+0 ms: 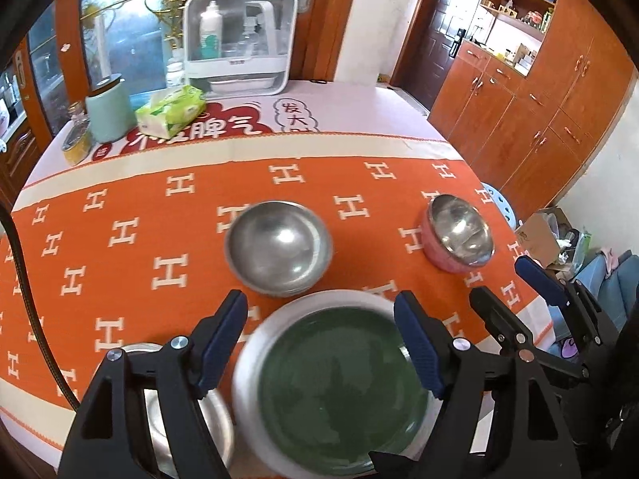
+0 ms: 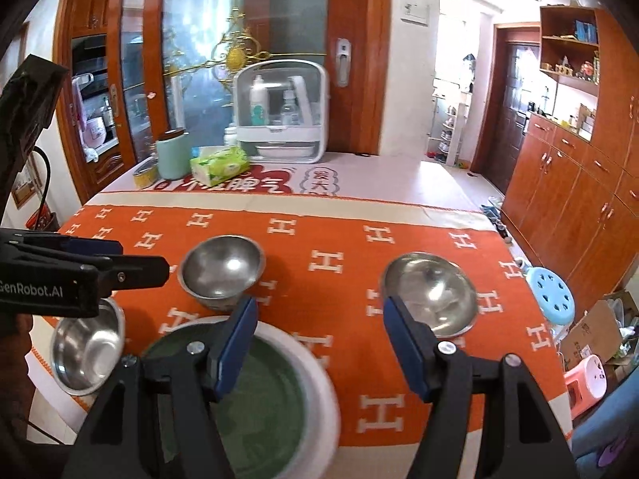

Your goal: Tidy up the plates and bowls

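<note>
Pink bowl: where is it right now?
In the left wrist view the pink bowl sits upright on the orange cloth at the table's right side, right of the steel bowl and beyond the green plate.

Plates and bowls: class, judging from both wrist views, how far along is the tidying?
Done: a green plate already lies inside a steel plate. In hand: nothing; the left gripper and right gripper are both open and empty above the cloth. Left: three bowls sit apart, the middle bowl, pink bowl and near bowl, none stacked.
</note>
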Demonstrator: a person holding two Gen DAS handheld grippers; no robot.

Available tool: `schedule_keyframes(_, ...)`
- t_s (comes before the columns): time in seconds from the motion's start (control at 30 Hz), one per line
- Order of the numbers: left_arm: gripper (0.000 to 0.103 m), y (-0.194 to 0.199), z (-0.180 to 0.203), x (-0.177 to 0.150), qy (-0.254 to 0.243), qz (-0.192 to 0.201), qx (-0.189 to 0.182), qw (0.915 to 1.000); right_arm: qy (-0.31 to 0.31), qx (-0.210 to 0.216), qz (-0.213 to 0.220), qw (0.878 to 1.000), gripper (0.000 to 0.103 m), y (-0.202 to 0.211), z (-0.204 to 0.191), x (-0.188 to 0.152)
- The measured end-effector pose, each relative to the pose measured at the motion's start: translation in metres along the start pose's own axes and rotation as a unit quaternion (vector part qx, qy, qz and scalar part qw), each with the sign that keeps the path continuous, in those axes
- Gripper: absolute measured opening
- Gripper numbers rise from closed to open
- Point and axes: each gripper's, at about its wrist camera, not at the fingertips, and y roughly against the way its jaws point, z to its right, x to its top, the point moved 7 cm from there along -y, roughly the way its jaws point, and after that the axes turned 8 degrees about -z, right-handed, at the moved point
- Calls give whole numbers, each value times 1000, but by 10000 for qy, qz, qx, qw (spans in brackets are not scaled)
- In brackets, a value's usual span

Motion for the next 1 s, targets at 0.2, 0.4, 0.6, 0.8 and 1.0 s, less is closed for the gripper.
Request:
schedule_keyframes(0.2, 77, -13, 38, 17, -180, 22, 40, 9998, -260, -69, -92, 9996, 66, -8, 44, 0)
schedule_keyframes(0.4, 77, -26, 69, 39, -278, -6, 12, 9996, -646, -91, -153, 9978, 66, -18, 87, 0)
schedule_keyframes(0.6, 77, -42, 94, 59, -350, -84, 37, 9993, -898, 19, -313, 9955, 66, -31, 118, -2)
schedule_keyframes(0.8, 77, -61, 110, 75, -381, -187, 103, 9990, -1101, 226, -523, 9923, 66, -47, 138, -6)
schedule_keyframes(1.0, 77, -81, 124, 84, -451, -310, 129, 9984, -1327, 583, -780, 9864, 66, -68, 148, -10)
